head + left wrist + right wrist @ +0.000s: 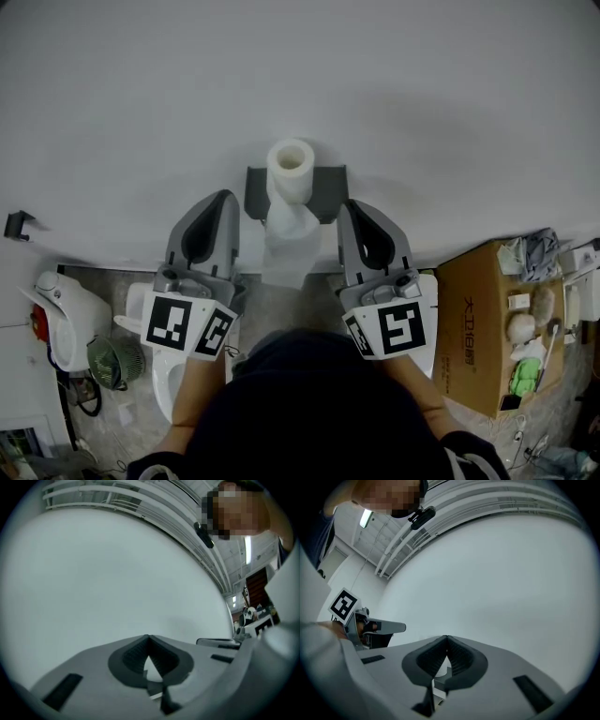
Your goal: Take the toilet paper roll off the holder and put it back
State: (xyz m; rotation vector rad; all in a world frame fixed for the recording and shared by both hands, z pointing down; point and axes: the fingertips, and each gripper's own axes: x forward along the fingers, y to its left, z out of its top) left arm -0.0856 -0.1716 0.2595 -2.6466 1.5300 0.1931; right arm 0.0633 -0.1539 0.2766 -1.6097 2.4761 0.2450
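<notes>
Both grippers closed and empty; toilet paper roll (pixel 290 169) on its holder (pixel 330 192).
I find the left gripper (pixel 148 637) and the right gripper (pixel 446 637) each with fingers pressed tip to tip, nothing between them. The roll sits on the dark holder against the white wall (pixel 131 103), its hollow core facing me, a loose tail hanging between the two grippers. A cardboard box (pixel 469 319) stands at the right.
</notes>
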